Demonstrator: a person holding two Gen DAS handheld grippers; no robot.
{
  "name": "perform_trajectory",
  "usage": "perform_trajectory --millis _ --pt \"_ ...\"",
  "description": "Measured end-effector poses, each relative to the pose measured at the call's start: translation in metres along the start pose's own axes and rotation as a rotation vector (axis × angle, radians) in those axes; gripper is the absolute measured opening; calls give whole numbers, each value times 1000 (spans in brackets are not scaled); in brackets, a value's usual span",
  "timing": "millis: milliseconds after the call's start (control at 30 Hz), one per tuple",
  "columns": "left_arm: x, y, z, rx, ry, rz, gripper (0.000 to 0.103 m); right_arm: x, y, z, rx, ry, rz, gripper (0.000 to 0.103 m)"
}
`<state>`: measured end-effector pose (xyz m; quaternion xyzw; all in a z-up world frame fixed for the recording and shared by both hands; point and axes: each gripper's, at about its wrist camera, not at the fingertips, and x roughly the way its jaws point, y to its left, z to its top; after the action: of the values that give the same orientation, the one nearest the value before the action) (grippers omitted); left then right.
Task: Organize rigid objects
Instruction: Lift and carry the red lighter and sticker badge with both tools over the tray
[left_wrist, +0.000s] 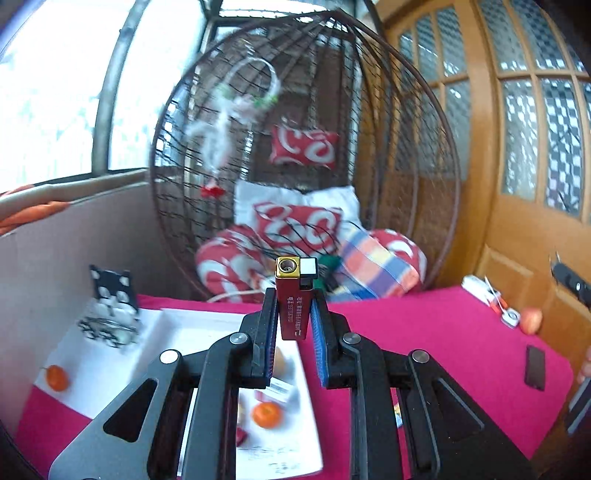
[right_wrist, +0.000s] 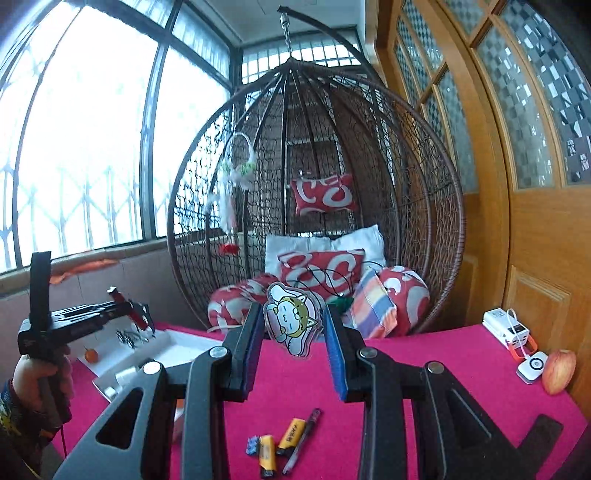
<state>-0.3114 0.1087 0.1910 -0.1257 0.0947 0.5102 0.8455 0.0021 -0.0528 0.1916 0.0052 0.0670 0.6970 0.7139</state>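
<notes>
A: What has the left tool (left_wrist: 293, 317) got?

B: A dark red lighter (left_wrist: 293, 301), upright, gold cap on top, pinched between the two pads, which are closed in on its sides. It is held up above the desk (left_wrist: 443, 332), over the edge of the white tray (left_wrist: 110, 354).

A: And the right tool (right_wrist: 294, 334)?

B: Its pads grip a flat cartoon cat charm (right_wrist: 291, 319), tilted, also lifted clear of the desk.

A: What lies in the tray?

B: An orange (left_wrist: 56, 377) near its left corner, a second orange (left_wrist: 266, 414) under the left tool, a black-and-white patterned thing (left_wrist: 110, 310) at the back, and a small box; the rest is blurred.

A: What sits on the red cloth?

B: Below the right tool: two yellow-and-black lighters (right_wrist: 280, 443), a pen (right_wrist: 301, 441) and a small blue thing. On the far right: a white power bank (right_wrist: 504, 326), a small white gadget (right_wrist: 532, 365) and an apple (right_wrist: 559, 371). The left view also shows a dark flat bar (left_wrist: 535, 367).

A: Anything behind?

B: A hanging wicker chair (right_wrist: 406, 166) with red-and-white cushions, just past the desk's far edge.
</notes>
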Motion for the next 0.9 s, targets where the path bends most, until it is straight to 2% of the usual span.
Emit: perform_trajectory --millis 167,533,900 --pt "-15 22 2 -24 -30 52 17 4 15 0 -12 10 25 32" --pt "-21 42 -3 -59 -35 71 17 14 37 8 -48 15 84 32" --pt "-27 66 -10 -100 -34 105 17 37 77 13 -112 36 176 32"
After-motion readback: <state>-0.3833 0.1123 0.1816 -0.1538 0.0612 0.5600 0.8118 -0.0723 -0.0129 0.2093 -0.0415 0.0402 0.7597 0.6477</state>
